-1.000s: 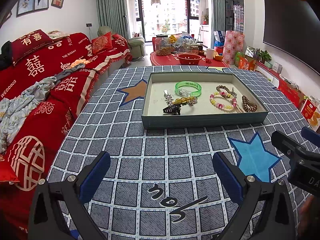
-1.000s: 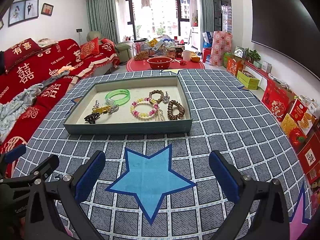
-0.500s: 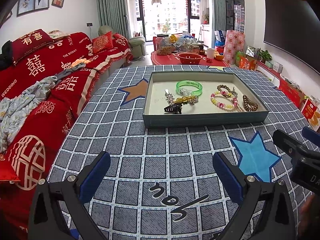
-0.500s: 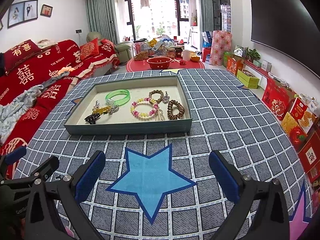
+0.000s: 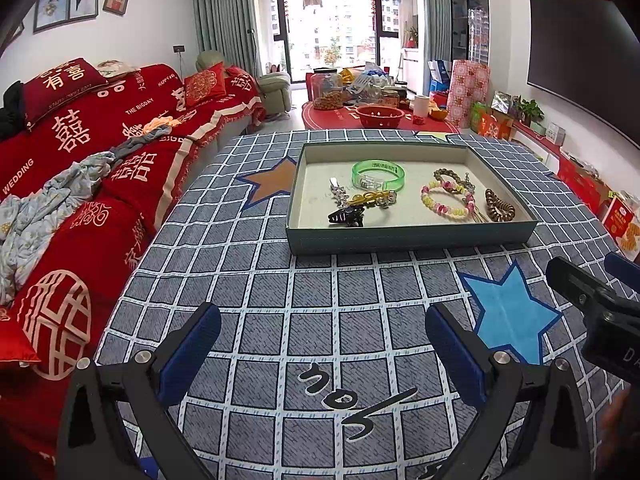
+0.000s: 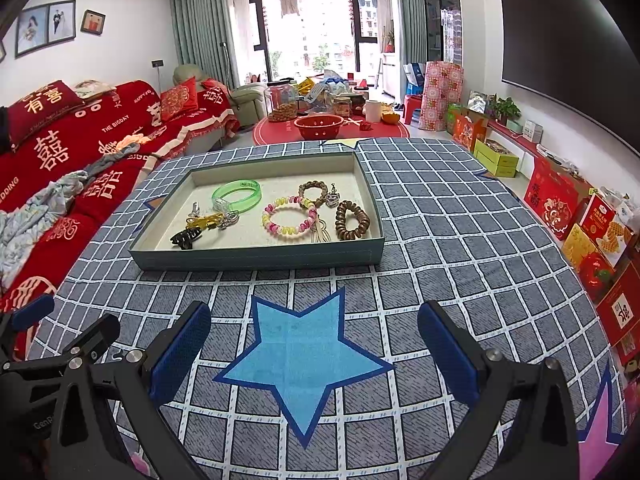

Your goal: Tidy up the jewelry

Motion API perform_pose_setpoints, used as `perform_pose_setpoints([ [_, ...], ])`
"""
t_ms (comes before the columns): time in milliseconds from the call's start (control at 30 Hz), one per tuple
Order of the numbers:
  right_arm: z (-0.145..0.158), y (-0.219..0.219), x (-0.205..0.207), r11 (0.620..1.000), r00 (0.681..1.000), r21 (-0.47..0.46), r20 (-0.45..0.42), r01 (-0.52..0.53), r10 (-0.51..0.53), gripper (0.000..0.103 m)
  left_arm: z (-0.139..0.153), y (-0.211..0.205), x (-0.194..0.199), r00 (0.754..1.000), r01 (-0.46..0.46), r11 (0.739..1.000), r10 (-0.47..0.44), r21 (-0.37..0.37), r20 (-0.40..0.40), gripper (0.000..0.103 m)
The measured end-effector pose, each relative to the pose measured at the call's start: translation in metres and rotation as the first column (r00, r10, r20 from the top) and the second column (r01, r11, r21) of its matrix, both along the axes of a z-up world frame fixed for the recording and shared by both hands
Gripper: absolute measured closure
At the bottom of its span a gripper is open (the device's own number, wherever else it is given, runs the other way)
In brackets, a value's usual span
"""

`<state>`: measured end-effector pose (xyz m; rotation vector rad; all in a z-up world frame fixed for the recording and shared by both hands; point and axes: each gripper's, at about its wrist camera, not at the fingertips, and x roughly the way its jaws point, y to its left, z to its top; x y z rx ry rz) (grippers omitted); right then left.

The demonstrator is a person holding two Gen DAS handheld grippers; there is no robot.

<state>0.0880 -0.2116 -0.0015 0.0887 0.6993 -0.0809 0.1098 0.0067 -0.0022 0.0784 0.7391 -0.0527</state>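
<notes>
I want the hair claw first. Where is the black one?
The black hair claw lies in the tray, near its front left corner, just before the gold clip.

Two low wrist views side by side, facing forward across the table, sharing the tray (image 5: pixel 412 236) (image 6: pixel 256 258)

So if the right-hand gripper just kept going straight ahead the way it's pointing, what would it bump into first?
Probably the near wall of the tray. The right gripper is open over the blue star, aimed at the tray, with only bare tablecloth between. If held higher than it looks, it could pass over the wall.
</notes>
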Motion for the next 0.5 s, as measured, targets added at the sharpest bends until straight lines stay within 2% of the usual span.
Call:
perform_pose_setpoints([
  [500, -0.0007, -0.0005, -0.0002, 1.000, 1.000, 0.001, 0.000, -0.001, 0.001, 0.000, 0.0004, 0.0011, -0.0010, 1.000, 0.001, 1.000, -0.001, -0.003, -0.004, 0.000],
])
